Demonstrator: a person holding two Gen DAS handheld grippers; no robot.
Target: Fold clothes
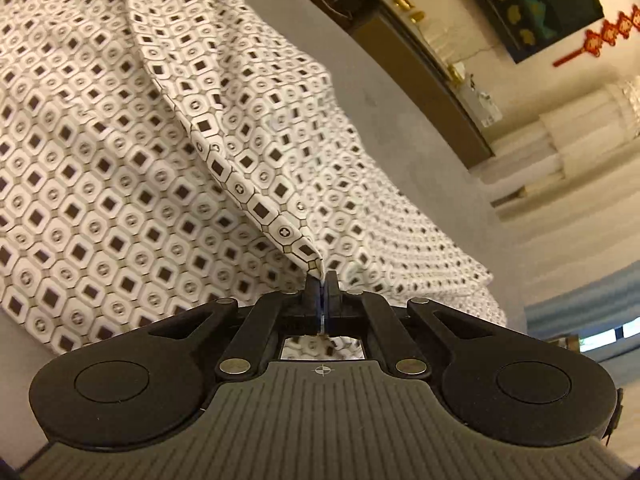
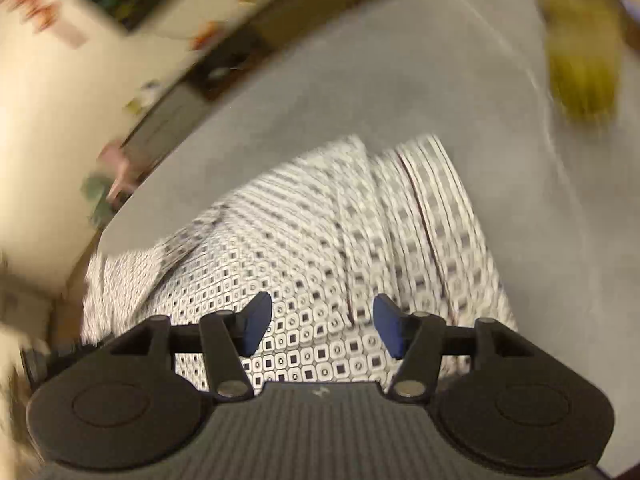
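A white garment (image 1: 120, 168) printed with small dark squares and rings lies spread on a grey table (image 1: 384, 112). My left gripper (image 1: 321, 280) is shut on a lifted edge of the garment, and the fabric rises in a ridge from the pinch point. In the right wrist view the same garment (image 2: 304, 248) lies on the grey table (image 2: 400, 92), blurred by motion. My right gripper (image 2: 322, 326) is open and empty, hovering just above the cloth with its blue pads (image 2: 256, 324) apart.
A dark wooden sideboard (image 1: 420, 64) with small items stands beyond the table's far edge. A yellow-green object (image 2: 580, 64) sits blurred at the table's far right. A cream wall with red hanging ornaments (image 1: 600, 36) lies behind.
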